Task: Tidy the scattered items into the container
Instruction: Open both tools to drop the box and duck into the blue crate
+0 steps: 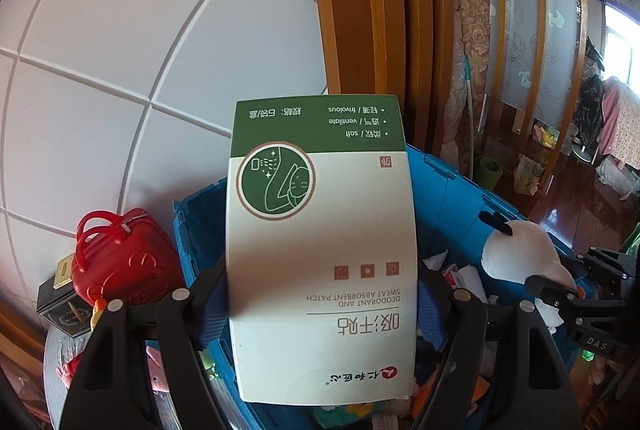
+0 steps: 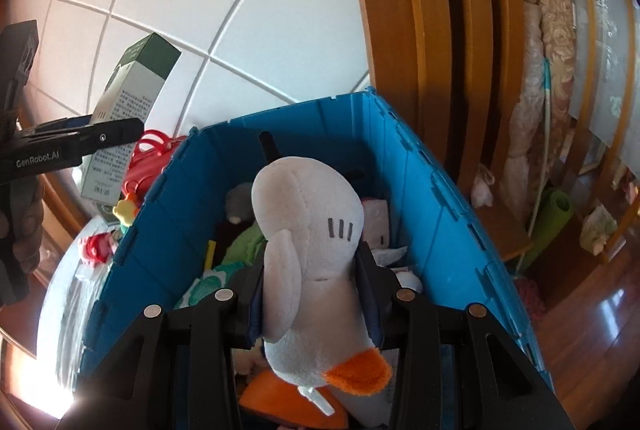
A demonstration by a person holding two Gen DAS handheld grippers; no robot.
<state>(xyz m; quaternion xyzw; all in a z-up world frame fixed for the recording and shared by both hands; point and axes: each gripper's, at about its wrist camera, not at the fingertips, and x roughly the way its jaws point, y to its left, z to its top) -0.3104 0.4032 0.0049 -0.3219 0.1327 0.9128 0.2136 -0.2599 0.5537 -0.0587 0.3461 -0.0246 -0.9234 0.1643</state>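
Note:
My left gripper (image 1: 320, 294) is shut on a green and white sweat-patch box (image 1: 320, 242), held upright above the near left side of the blue crate (image 1: 452, 190). The box (image 2: 128, 102) and the left gripper (image 2: 116, 134) also show in the right wrist view, left of the crate (image 2: 192, 206). My right gripper (image 2: 312, 290) is shut on a white plush duck with an orange beak (image 2: 316, 242), held over the crate's inside. The duck (image 1: 520, 254) and right gripper (image 1: 560, 290) show at the right in the left wrist view. The crate holds several soft toys and packets.
A red toy handbag (image 1: 120, 262) and a dark small box (image 1: 60, 298) stand on the round table (image 1: 60, 370) left of the crate. Small toys (image 2: 100, 242) lie beside them. White panelled wall behind; wooden door frame (image 2: 420, 30) and rolled carpets at right.

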